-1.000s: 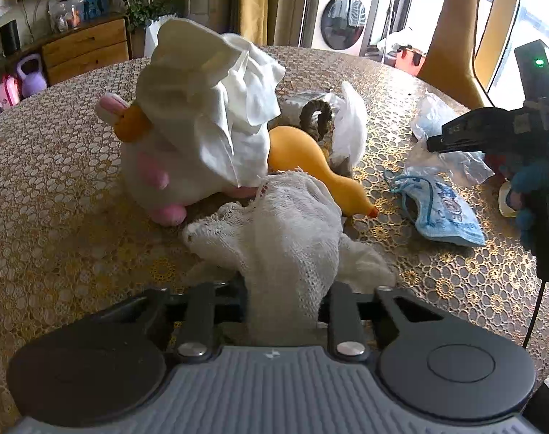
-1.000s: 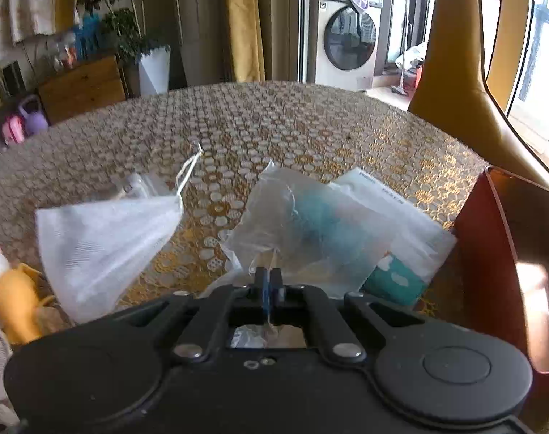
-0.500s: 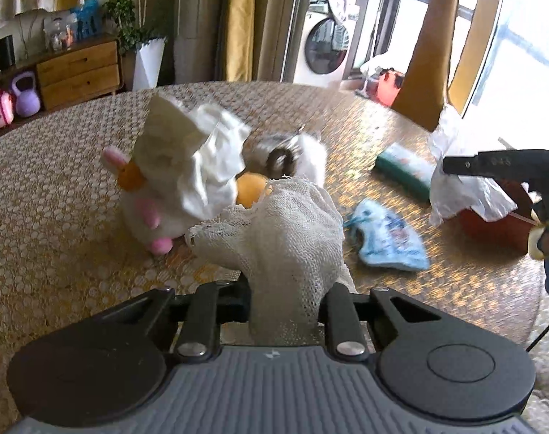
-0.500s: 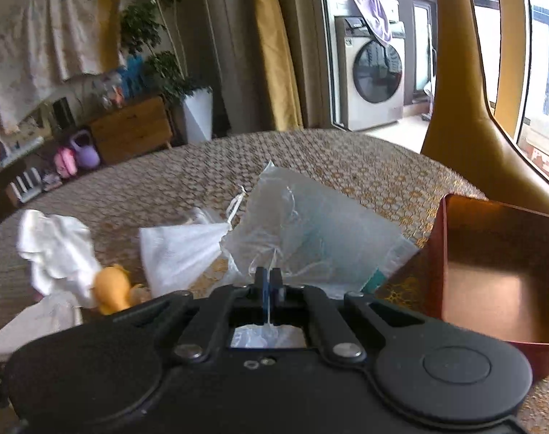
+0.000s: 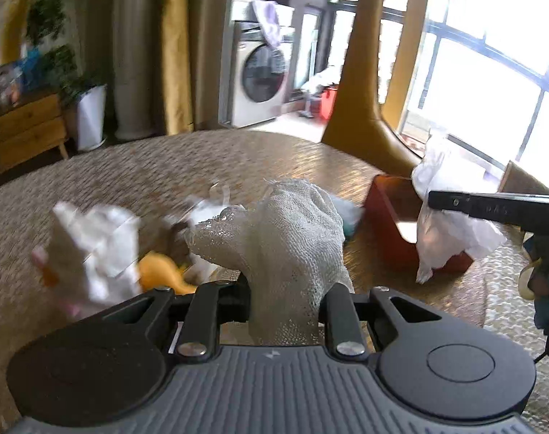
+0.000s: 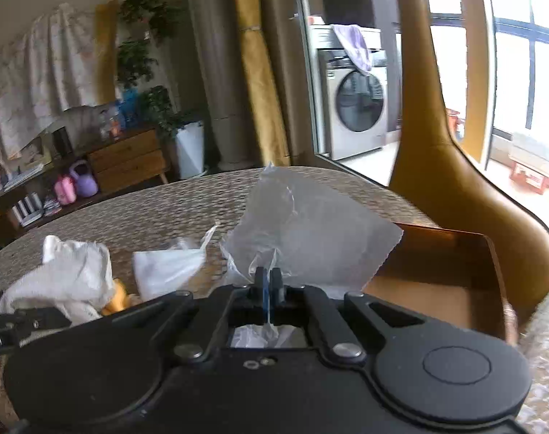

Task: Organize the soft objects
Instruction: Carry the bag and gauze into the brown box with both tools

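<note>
My left gripper [image 5: 283, 289] is shut on a white mesh cloth [image 5: 292, 231] and holds it above the table. My right gripper [image 6: 266, 282] is shut on a clear plastic bag [image 6: 303, 238], held up beside the red-brown box [image 6: 455, 282]. In the left wrist view the right gripper [image 5: 491, 208] holds the bag [image 5: 444, 231] over the box [image 5: 394, 217]. A white plush toy under a white cloth [image 5: 97, 249], a yellow gourd toy [image 5: 162, 271] and a white pouch [image 6: 166, 271] lie on the table.
The round table has a gold lace cover [image 5: 166, 166]. A yellow chair back [image 6: 455, 188] stands behind the box. A teal packet [image 5: 347, 217] lies partly hidden behind the mesh cloth.
Both grippers have risen and swung right toward the box, carrying the mesh cloth and the plastic bag. The bag has left the table and now hangs over the box.
</note>
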Demonstrator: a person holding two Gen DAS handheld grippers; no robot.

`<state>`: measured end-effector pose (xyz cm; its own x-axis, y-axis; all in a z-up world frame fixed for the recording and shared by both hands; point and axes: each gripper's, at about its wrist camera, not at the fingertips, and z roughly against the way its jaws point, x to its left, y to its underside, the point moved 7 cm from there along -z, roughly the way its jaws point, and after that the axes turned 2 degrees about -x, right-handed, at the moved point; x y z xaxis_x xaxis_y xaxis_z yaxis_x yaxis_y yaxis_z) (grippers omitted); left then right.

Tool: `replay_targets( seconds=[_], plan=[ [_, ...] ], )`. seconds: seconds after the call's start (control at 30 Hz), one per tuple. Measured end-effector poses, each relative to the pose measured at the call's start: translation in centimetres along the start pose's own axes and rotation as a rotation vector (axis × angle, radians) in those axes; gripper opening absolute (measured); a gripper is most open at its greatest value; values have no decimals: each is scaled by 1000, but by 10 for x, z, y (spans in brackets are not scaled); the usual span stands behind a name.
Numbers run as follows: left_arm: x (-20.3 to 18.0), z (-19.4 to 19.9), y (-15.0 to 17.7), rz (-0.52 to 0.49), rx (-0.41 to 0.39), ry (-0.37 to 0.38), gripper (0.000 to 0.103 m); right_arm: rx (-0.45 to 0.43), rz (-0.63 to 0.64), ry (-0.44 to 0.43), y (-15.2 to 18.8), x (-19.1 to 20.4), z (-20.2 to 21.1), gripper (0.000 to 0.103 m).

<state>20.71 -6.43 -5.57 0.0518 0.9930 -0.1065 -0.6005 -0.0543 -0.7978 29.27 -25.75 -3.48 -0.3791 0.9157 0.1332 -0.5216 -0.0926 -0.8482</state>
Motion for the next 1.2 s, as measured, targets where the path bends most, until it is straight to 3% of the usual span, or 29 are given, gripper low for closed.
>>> replay_targets(
  seconds=[0.33,0.73,1.2],
  plan=[
    [-80,-59,-39,-100,21,113,20,1,-58,94,4,-63,4,1],
    [-160,-147,-70,-177,69,206,20,26,-67,146,17,-106,-12,1],
    [-201,-246,-55,-217,271,247,20,126,-4,177,31,-138,-53,1]
  ],
)
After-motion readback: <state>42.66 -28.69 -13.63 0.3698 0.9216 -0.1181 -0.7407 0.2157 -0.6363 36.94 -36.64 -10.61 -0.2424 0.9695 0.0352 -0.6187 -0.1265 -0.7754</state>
